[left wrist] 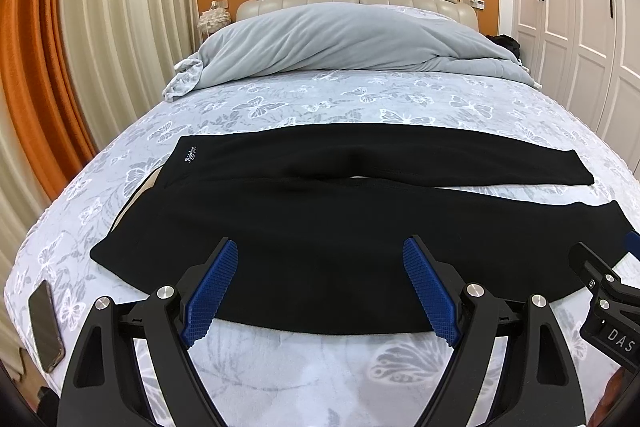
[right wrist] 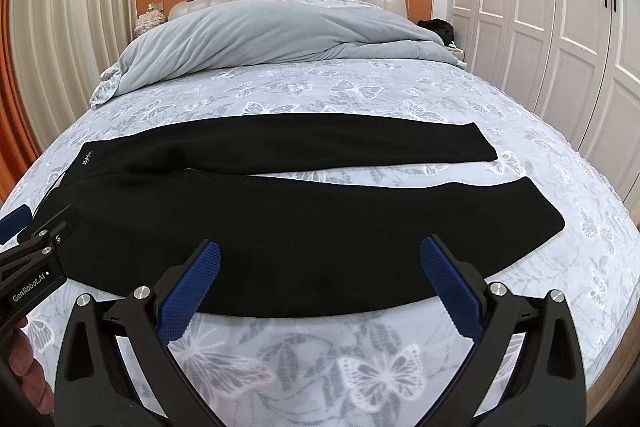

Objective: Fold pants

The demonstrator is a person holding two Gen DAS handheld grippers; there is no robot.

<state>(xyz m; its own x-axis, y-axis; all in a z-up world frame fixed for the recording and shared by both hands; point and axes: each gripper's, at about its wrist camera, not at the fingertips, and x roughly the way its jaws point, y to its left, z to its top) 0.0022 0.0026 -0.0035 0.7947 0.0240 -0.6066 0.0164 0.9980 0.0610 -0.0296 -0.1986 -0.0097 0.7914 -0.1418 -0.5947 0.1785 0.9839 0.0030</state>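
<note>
Lying flat across the near half of the bed [left wrist: 280, 99], the black pants [left wrist: 320, 227] run crosswise: waistband at the left, both cuffs at the right. Legs are parted in a narrow V, a strip of butterfly sheet showing between them toward the cuffs. Spread out like this, the garment looks set up for a first lengthwise fold, one leg over the other; no fold appears made yet.

Left gripper [left wrist: 320, 287] hovers over the near edge of the near leg, jaws spread wide, nothing between the blue pads. Right gripper [right wrist: 320, 283] is likewise wide apart and empty, over the same near edge further toward the cuff. Side by side on one hem line, they seem placed to pinch that edge at two spots so the cloth lifts evenly.

Edges and room:
- Near edge of the pants curves clean, with bare sheet in front of it, so there is space to slide a lower finger under.
- Far leg lies straight, and beyond it is open sheet before the grey duvet [left wrist: 340, 43] heaped at the headboard.
- Phone [left wrist: 46, 327] sits at the near left corner of the bed, well apart from the waistband.
- Right cuff [right wrist: 532, 211] has free sheet beyond it.

Likely risk: fleece-like cloth bunching if only the top layer is caught.
</note>
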